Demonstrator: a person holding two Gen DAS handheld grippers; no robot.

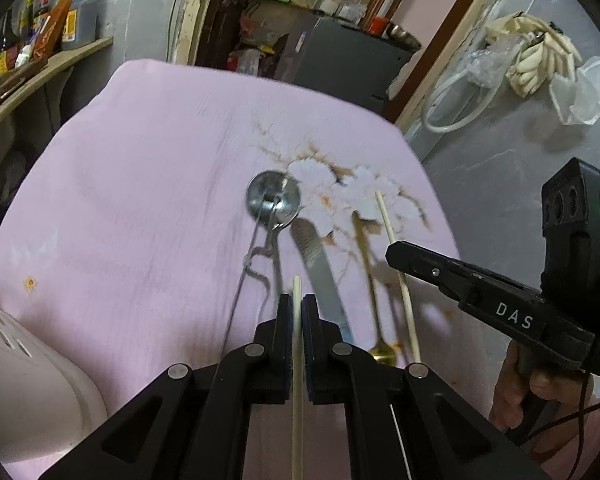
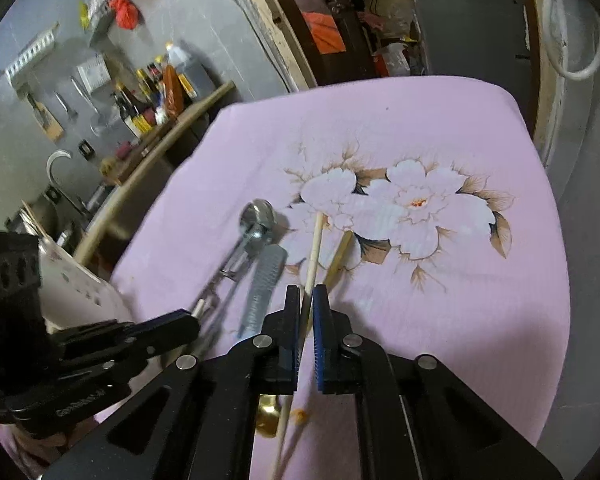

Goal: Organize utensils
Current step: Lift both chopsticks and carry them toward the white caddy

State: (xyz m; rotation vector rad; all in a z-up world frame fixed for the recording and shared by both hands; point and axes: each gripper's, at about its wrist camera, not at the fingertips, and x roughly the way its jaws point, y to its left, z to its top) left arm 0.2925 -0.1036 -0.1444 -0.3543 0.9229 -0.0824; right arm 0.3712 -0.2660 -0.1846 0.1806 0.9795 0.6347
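- Each gripper has a chopstick, so this looks like the pair being collected first.
- The left gripper [image 1: 298,308] is nearly fully closed, its pads clamped on a pale chopstick [image 1: 297,360] that runs straight up the lower middle of the left view, its tip poking just past the fingers.
- The right gripper [image 2: 309,300] is pinched just as narrowly on the second chopstick [image 2: 315,248]; in the right view the stick runs from the bottom centre up towards the printed flower on the pink cloth [image 2: 460,128].
- I judge the sticks light, stiff and smooth. They are thin and round, so they can roll or swivel in the pads; a hold near the middle should keep them from tipping.
- The right-hand stick passes through the fingers at a slant, so it may pivot when lifted.
- Still lying on the cloth in the centre of the left view: a steel scoop [image 1: 273,199] with a wire lever handle, a knife [image 1: 320,264] just right of it, then a thin gold spoon [image 1: 370,280].
- The knife looks the heaviest and slipperiest; its ribbed handle, furthest from the cameras, seems the safest place to grip.
- The scoop's springy handle could flex under the pads, and the spoon's slim stem lies flat on soft fabric, awkward to get under.
- A white perforated holder [image 1: 28,380] sits at the lower left of the left view, likely where everything goes.
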